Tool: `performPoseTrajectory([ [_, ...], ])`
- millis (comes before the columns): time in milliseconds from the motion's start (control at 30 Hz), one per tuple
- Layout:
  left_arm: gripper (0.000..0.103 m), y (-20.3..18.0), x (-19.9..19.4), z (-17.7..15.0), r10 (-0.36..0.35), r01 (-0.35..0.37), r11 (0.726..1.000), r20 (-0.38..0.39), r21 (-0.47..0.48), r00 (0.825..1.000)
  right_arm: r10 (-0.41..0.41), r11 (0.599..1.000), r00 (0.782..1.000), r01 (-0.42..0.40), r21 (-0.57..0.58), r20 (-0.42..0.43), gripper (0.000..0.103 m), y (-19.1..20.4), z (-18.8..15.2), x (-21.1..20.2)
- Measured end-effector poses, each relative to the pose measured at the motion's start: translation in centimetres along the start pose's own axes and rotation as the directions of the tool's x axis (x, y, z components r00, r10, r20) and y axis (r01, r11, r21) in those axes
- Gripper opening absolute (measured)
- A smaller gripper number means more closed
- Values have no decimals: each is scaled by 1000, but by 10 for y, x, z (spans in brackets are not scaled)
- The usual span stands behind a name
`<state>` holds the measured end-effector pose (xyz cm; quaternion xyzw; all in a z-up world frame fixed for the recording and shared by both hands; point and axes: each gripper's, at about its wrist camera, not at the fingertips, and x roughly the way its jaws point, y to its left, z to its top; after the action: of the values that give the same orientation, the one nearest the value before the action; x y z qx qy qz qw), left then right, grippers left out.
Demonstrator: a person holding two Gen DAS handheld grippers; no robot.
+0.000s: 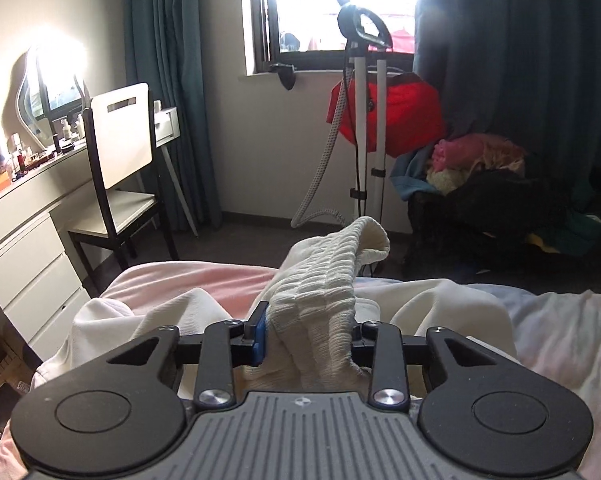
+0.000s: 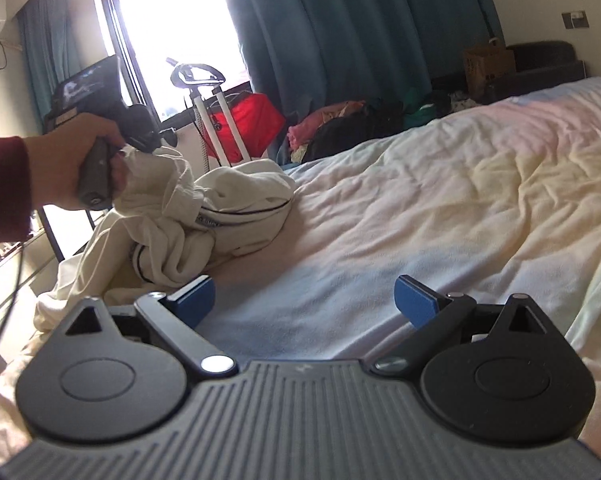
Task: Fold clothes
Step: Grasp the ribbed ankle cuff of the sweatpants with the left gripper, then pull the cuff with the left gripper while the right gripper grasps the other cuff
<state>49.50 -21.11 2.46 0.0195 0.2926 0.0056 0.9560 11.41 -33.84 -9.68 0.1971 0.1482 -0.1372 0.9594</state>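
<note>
- Left gripper [image 1: 308, 332] is clamped on the ribbed hem of the cream garment [image 1: 320, 280], bunched at the bed's [image 2: 420, 200] left edge.
- Right gripper [image 2: 304, 300] gapes wide, empty, over the bed.

The garment [image 2: 188, 220] is cream-white, crumpled in a loose heap near the bed's [image 2: 440, 208] left edge in the right wrist view. Thin dark piping runs along some seams, and a small label shows near the middle of the heap. Part of it spills over the bed's edge toward the floor side. One end, a ribbed cuff or hem [image 1: 324, 280], is lifted clear of the bed and stands upright, its open tip flopping over to the right. The ribbed part is bunched and pinched near its base. The rest of the cloth [image 1: 140, 320] lies in soft folds on the bed beneath it.
</note>
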Motion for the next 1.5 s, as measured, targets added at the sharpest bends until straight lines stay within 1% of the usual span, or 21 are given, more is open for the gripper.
performPoseTrajectory([
  [67,33,14,-39,-4,-60,60,998,17,-8,998,-20,1000,999,20,5,27,98,-2,-1,-7],
  [167,30,28,-104,-15,-130,130,991,17,14,991,-52,996,997,48,81,51,98,-8,-10,-23],
  [233,29,35,-150,-29,-180,179,983,17,33,984,-32,992,998,25,121,54,99,-9,-13,-31],
  [267,29,38,-173,-37,-204,204,978,18,44,979,-19,993,998,12,116,61,98,-7,-12,-35],
  [367,28,56,-231,-72,-275,274,960,21,49,961,-23,998,992,16,63,122,98,-1,-8,-52],
  [433,26,80,-257,-105,-307,306,952,8,19,952,-18,999,990,11,46,141,98,0,-4,-67],
  [533,23,118,-287,-155,-340,339,940,-14,-27,940,2,999,993,-7,35,122,98,2,0,-86],
  [600,20,145,-293,-191,-341,338,939,-40,-63,939,9,1000,995,-11,19,95,98,5,4,-97],
  [667,19,173,-291,-225,-342,332,937,-87,-109,936,6,1000,999,-5,-29,53,98,12,4,-106],
  [700,17,186,-287,-240,-338,323,937,-110,-135,935,19,999,999,-18,-37,28,98,15,2,-109],
  [767,16,210,-277,-262,-340,310,930,-141,-197,930,76,997,997,-77,-11,-21,98,17,-4,-116],
  [833,16,229,-268,-280,-366,326,912,-138,-250,920,136,991,987,-134,27,-86,98,20,-10,-118],
  [900,16,239,-263,-293,-372,331,904,-115,-269,921,173,985,974,-172,24,-146,98,28,-18,-117],
  [1033,16,240,-248,-297,-380,341,898,-98,-279,920,144,981,966,-168,-96,-215,98,51,-36,-103],
  [1133,16,237,-243,-291,-367,336,906,-82,-258,927,126,975,957,-168,-146,-261,98,64,-48,-88],
  [1267,16,238,-225,-283,-356,324,907,-78,-270,931,136,974,939,-184,-129,-316,97,71,-61,-65],
  [1300,16,239,-222,-282,-353,319,907,-83,-274,932,147,977,931,-190,-98,-334,97,71,-63,-58],
  [1367,16,241,-216,-281,-344,307,910,-95,-278,934,208,975,916,-220,5,-343,96,67,-64,-46],
  [1433,16,242,-212,-281,-341,300,911,-109,-283,934,240,970,910,-237,52,-339,75,66,-65,-38],
  [1467,16,242,-211,-282,-341,298,911,-113,-283,933,250,968,908,-242,66,-337,75,66,-65,-35],
  [1500,16,241,-210,-282,-339,297,913,-116,-281,934,257,966,908,-247,72,-333,73,66,-66,-33],
])
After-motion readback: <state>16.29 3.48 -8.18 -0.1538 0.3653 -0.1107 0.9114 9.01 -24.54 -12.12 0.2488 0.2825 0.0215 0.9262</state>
